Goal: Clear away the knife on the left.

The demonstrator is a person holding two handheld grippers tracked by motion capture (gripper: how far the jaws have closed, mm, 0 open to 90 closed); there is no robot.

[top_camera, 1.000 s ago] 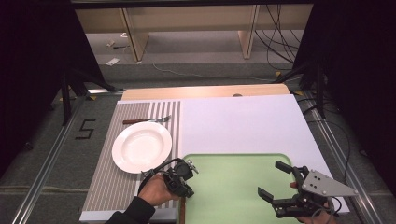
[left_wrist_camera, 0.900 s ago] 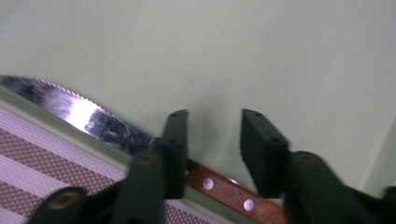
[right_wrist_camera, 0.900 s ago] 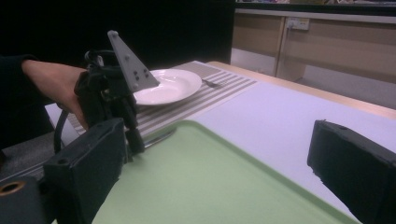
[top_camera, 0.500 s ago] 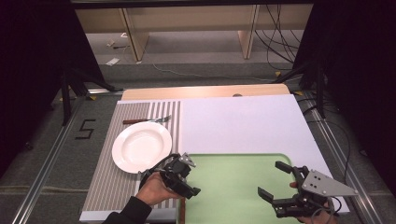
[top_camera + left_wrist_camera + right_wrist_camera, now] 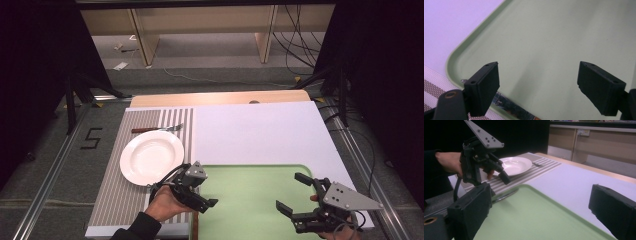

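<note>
— Dim workroom, white table top (image 5: 260,130), striped mat (image 5: 125,200) down one side, green tray (image 5: 250,167) at the near edge. Anything different from a second ago?

— Only at the left gripper (image 5: 202,197). Turned in the hand, with the grey three-cornered top now uppermost. Swung off the mat and out over the tray's corner. Spread wide, gripping nothing.

— And the knife (image 5: 509,105)?

— Flat on the mat, close along the tray's outer rim, just beneath and a little behind the nearer jaw. Not touched yet.

— Meaning for the job?

— Probably lining up to pick that knife. Aimed a bit too far, though: pointing at bare tray rather than at the blade. Likely needs drawing back and dipping before closing.

— Right gripper (image 5: 291,192)?

— No change. Hovering over the tray on the side away from the left one, likewise spread and empty.

— Plate (image 5: 150,157) and fork (image 5: 160,129)?

— Same spots on the mat, behind the left gripper's turned back, with the fork just past the plate.
</note>
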